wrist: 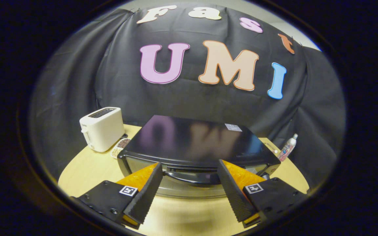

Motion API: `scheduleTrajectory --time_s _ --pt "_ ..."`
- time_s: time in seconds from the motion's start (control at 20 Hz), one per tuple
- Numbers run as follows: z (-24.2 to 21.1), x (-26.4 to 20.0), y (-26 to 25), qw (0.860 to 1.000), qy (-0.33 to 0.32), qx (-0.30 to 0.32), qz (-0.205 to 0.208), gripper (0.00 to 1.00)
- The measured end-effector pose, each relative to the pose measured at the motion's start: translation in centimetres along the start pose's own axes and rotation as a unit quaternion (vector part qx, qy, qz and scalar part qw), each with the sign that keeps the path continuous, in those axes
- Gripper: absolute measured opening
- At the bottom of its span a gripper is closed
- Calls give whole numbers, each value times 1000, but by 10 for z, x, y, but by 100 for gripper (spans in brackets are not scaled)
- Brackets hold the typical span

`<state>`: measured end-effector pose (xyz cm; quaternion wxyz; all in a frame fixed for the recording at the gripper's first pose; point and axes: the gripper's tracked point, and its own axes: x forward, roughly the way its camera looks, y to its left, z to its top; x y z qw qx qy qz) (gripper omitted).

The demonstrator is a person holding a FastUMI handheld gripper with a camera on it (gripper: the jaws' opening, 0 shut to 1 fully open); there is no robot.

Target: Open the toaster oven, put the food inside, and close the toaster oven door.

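A black toaster oven [192,139] with a glossy top stands on the round wooden table [87,167], just ahead of my fingers. Its door handle [190,175] runs across the upper front of the door, between my fingertips and slightly beyond them. My gripper [189,170] is open, held above the table and close to the handle, touching nothing. A small plate of food [120,147] lies on the table to the oven's left, partly hidden by the oven's corner.
A white pop-up toaster [102,128] stands at the back left beside the plate. A small spray bottle [287,147] stands to the oven's right near the table's edge. Black cloth walls close in behind the table.
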<state>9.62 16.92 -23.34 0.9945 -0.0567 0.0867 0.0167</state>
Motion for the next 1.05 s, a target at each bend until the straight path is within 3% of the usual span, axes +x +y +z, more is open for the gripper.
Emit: scheduleTrajectory --time_s 0.65,1.05 --pt "125 -28 -47 996 -78 30 33 100" --pt "145 -50 -83 993 -82 75 30 100"
